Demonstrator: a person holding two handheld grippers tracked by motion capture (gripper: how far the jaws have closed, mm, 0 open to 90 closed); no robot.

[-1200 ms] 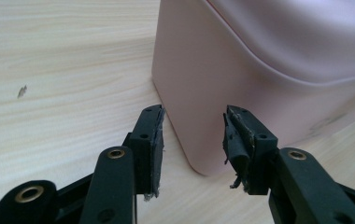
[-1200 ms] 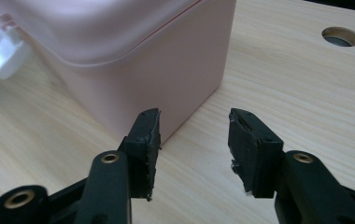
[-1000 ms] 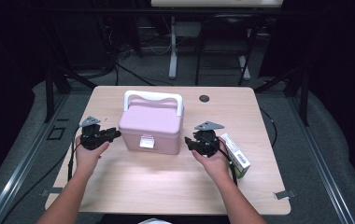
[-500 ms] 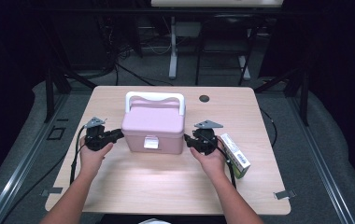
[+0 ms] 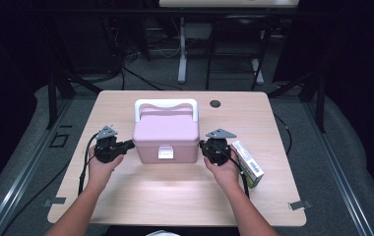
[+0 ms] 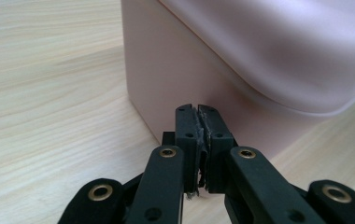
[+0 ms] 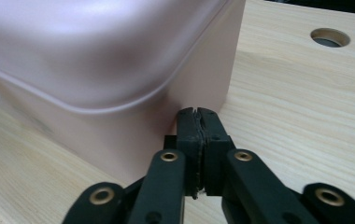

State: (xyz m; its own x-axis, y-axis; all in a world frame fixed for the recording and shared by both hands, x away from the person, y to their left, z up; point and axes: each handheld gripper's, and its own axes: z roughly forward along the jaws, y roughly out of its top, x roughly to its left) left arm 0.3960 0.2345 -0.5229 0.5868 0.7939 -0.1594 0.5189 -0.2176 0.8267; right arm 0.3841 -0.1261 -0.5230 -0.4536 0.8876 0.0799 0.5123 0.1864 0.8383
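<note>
- Sitting mid-desk on the pale wooden desk [image 5: 175,196]: pink plastic lidded box with white carry handle [image 5: 166,132], white front latch facing the person.
- Left claw [image 5: 127,145] pointing at the box's left side wall, low down, tips just beside it; touching or not, cannot tell.
- In the left gripper view [image 6: 201,112]: jaws just closed, pressed pad to pad, nothing between them, box wall [image 6: 175,70] right ahead under the lid's overhang.
- Right claw [image 5: 202,146] at the box's right side wall, mirrored pose, tips at the wall.
- In the right gripper view [image 7: 197,114]: jaws just closed too, shut on nothing, tips at the foot of the box wall [image 7: 133,135].
- Small white-and-green cardboard carton [image 5: 248,163] lying flat on the desk just right of the right hand [image 5: 222,169].
- Round dark cable hole [image 5: 215,103] in the desk behind the box, well apart.
</note>
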